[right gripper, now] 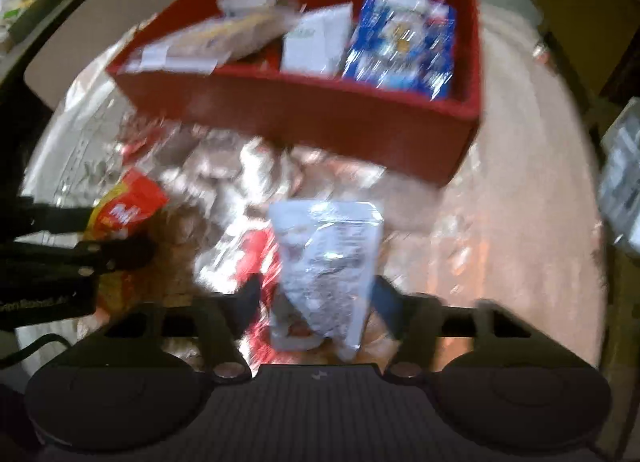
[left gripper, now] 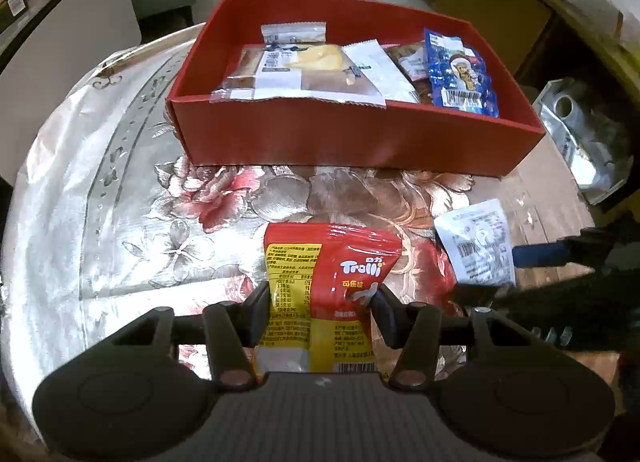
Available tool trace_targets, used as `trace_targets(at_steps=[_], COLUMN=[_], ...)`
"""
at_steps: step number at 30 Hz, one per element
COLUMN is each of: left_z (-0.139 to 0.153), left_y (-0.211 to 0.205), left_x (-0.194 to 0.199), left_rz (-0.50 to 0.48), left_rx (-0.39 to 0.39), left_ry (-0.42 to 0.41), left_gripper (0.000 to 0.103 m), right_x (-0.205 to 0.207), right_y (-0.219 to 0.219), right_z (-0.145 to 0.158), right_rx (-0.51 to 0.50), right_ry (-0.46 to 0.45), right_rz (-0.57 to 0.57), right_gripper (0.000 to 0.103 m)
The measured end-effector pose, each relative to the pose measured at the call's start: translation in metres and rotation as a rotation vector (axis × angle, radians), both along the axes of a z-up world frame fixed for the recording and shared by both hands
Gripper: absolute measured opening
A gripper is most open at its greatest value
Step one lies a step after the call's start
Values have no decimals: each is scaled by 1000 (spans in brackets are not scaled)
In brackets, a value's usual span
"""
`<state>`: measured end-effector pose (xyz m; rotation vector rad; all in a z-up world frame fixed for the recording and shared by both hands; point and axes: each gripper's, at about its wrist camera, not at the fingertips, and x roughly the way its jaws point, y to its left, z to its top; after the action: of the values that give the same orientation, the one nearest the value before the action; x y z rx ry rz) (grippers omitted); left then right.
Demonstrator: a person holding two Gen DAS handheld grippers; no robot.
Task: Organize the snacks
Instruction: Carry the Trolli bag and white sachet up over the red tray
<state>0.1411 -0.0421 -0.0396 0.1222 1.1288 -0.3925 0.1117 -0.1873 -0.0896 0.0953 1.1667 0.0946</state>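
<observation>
Left claw (left gripper: pixel 322 296) clamped on red Trolli packet (left gripper: pixel 332 262); right claw (right gripper: pixel 318 294) parted, loose around white packet (right gripper: pixel 328 254).

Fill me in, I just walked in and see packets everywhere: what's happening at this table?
A person with a claw in each hand is sorting snack packets into the red box, which already holds several, including a blue packet. The left claw is closed on a red and yellow Trolli packet near the table's front edge. The right claw has a white packet between its fingers, but the blur hides whether they press on it. Both packets are still outside the box, above the flowered tablecloth.
</observation>
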Motion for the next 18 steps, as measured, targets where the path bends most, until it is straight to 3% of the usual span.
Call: trace_targets(at_steps=[3, 6, 11, 18], left_z=[-1, 0, 4, 11], left_y=[-2, 0, 0, 1], left_x=[0, 0, 0, -1], left_rz=[-8, -7, -6, -3], left_rx=[2, -5, -19, -40], left_ry=[4, 5, -1, -16], left_gripper=[47, 47, 47, 47], right_x=[-3, -10, -12, -17], right_y=[11, 14, -6, -13], right_z=[-9, -8, 1, 32], right_rx=[-95, -143, -85, 32], right_ry=[-4, -18, -13, -116], right_rz=[39, 69, 10, -8], right_gripper=[81, 67, 63, 63])
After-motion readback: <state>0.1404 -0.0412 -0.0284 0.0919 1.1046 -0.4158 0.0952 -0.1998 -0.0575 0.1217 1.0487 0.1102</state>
